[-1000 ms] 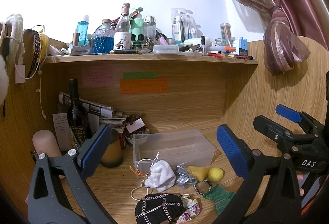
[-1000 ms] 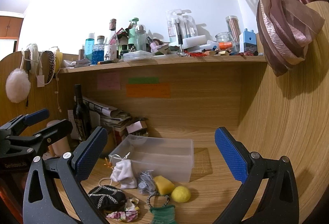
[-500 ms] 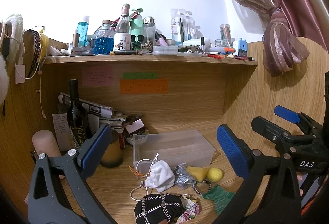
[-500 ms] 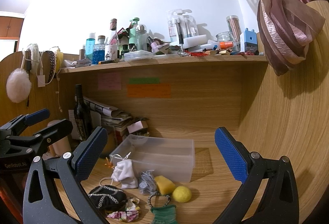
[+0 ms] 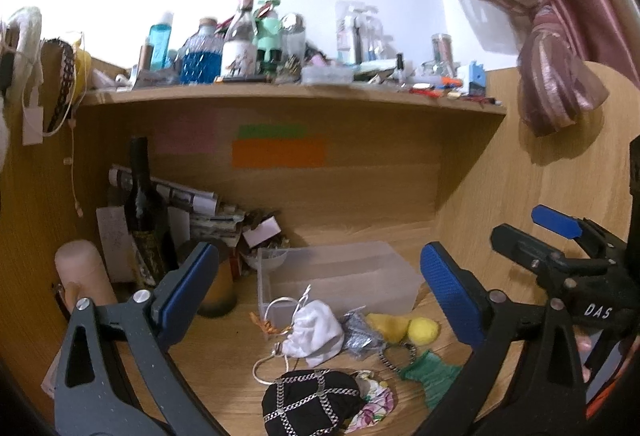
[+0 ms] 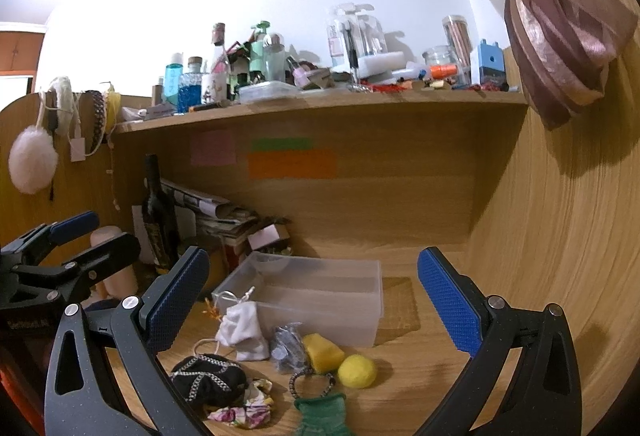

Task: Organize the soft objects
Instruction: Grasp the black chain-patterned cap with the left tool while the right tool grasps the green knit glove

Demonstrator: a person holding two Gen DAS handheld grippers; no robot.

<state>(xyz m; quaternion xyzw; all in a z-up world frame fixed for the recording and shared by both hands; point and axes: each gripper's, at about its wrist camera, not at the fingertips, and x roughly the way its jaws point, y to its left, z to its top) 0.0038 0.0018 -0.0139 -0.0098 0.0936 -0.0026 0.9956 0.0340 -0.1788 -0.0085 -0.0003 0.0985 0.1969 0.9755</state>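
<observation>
Left wrist view: the left hand-held gripper (image 5: 316, 284) hangs wide but its jaws are closing, gripping nothing. Right hand-held gripper (image 6: 312, 292) gapes wide too, empty. Below them on the worktop (image 6: 420, 368) lie a white pouch (image 5: 316, 332), black chained bag (image 5: 308, 404), yellow sponge (image 6: 322, 352), yellow ball (image 6: 357, 371) and green knit piece (image 6: 320, 414), just in front of the clear bin (image 6: 320, 296).
</observation>
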